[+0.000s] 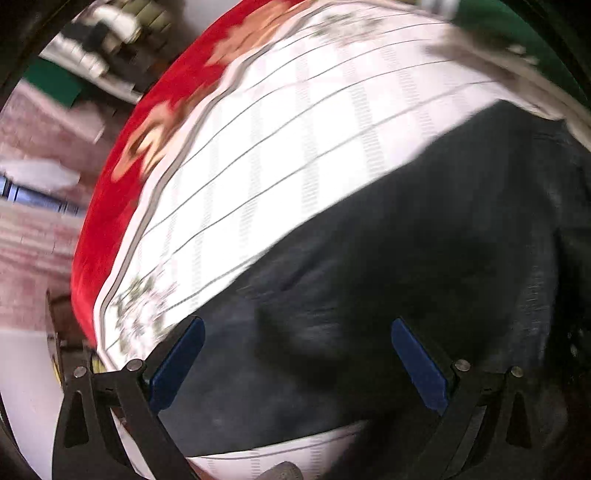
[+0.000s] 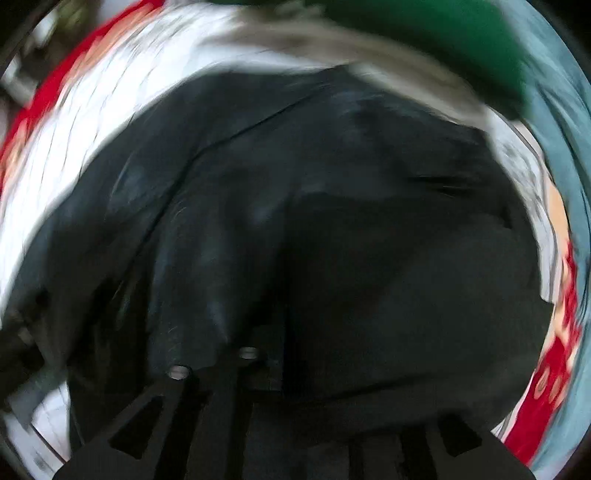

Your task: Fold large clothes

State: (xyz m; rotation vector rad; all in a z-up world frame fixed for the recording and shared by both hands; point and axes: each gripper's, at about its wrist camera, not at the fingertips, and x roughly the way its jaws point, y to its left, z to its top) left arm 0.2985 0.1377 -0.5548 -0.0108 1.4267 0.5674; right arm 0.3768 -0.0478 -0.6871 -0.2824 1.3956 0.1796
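Left gripper [image 1: 297, 363] jaws wide apart, empty, over dark garment [image 1: 406, 277], white checked sheet [image 1: 295, 129] bare beyond, red blanket [image 1: 110, 206] edging left, right gripper [image 2: 258, 373] blurred, grip unclear.

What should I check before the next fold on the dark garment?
1. Left claw open and empty: ok, blue pads apart above the dark garment.
2. Right claw state: cannot tell, its tips are lost against dark cloth.
3. Garment on the white checked sheet: ok.
4. Garment lying flat: not ok, creases and ridges show.
5. Garment's edges located: cannot tell, both views are blurred.
6. Green cloth off the garment: cannot tell.
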